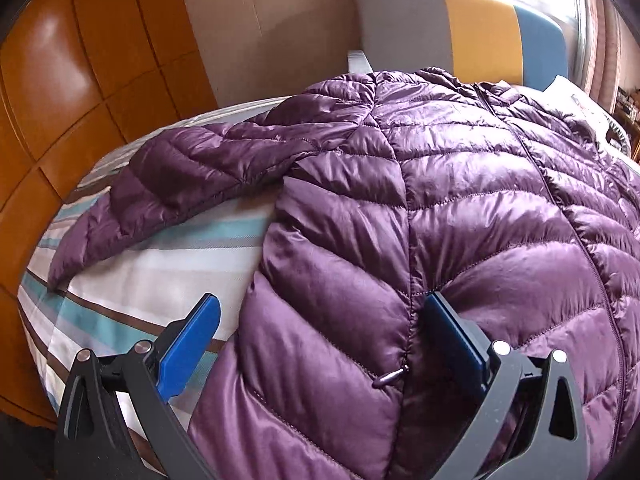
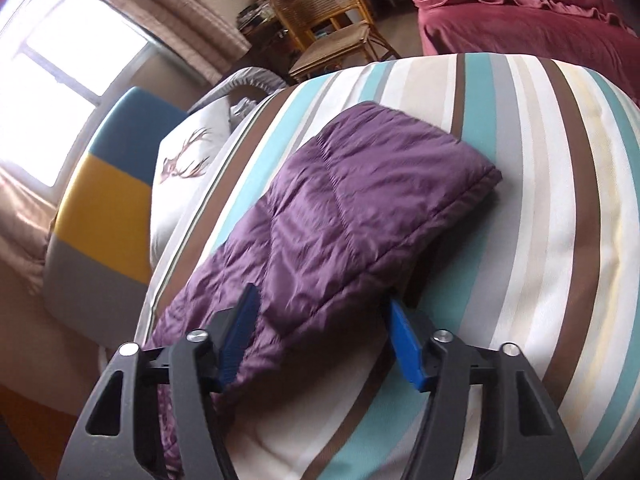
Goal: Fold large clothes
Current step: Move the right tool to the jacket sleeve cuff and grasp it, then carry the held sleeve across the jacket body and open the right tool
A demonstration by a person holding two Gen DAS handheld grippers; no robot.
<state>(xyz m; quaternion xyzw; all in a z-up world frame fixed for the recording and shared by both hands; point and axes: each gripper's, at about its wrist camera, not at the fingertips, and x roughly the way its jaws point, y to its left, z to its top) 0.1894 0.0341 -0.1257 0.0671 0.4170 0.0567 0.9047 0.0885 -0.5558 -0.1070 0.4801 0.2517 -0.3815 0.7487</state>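
Nearest in the left wrist view, the left claw (image 1: 320, 344) is seen w/ jaws wide apart, straddling the side edge of the purple puffer jacket (image 1: 460, 200). One blue pad (image 1: 192, 348) sits over bare striped bedding (image 1: 132, 276); the other is pushed against the quilted body. No pinch made yet.

In the right wrist view, the right claw (image 2: 320, 328) is seen partly closed round a sleeve (image 2: 352, 208) of the same jacket, w/ fabric between the pads. Whether the pads actually press on it can't be told; blur at that spot.

Key relation, judged: that sleeve's long axis runs straight away from the right claw, cuff at the far end, so it is reached by the right hand, not the left. The other sleeve (image 1: 172, 184) is laid out to the left of the body, well apart from the left claw, angled across the bed.

Counted: 1 jacket, 2 sleeves, 2 claws, 1 bed. Further off, 1 deer-print pillow (image 2: 188, 164) lies near the 3-colour headboard (image 1: 460, 32); 1 rattan chair (image 2: 328, 20) and 1 red-covered bed (image 2: 528, 12) stand beyond.
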